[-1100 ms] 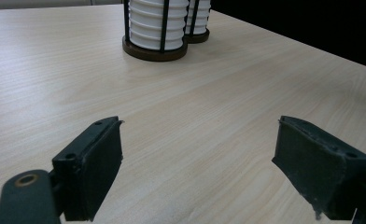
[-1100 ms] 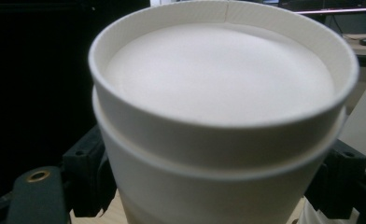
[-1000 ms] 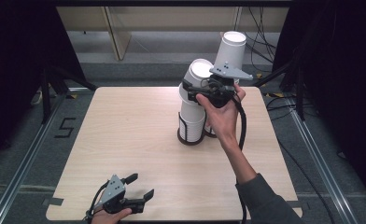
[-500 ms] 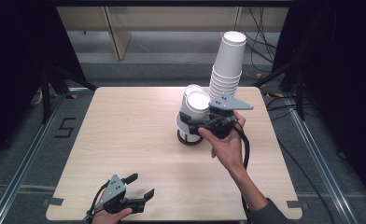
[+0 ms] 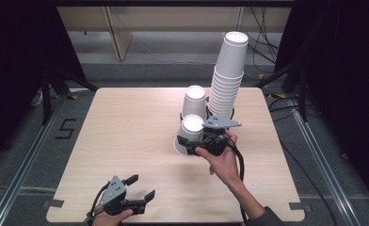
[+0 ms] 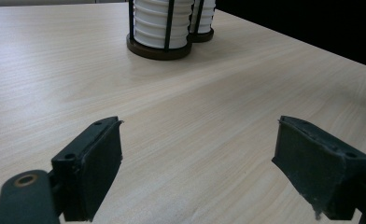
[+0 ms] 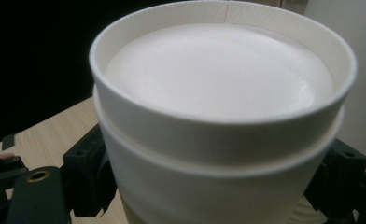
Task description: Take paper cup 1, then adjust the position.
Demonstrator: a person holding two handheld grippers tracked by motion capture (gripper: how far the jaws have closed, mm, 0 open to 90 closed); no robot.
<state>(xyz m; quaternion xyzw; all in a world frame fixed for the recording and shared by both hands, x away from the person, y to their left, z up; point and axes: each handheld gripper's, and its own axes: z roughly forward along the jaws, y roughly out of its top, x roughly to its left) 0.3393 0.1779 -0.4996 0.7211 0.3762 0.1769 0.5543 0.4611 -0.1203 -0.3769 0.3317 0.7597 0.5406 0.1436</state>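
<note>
The right gripper (image 5: 197, 143) squeezes a short stack of upside-down white cups (image 7: 218, 121), jaws pressed on both sides, near the middle of the table (image 5: 126, 132). Its fingertips are hidden behind the cups. Just beyond stand a tall cup stack (image 5: 227, 80) and a shorter one (image 5: 194, 100). The left gripper (image 5: 142, 188) rests near the front edge, jaws apart and empty.

Lab — floor rails (image 5: 20, 181), cables (image 5: 262, 35), black curtains (image 5: 347, 70).

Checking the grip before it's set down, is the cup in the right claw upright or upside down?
Upside down. The paper cup between the right claw's pads shows its recessed base on top, wide mouth downward.
</note>
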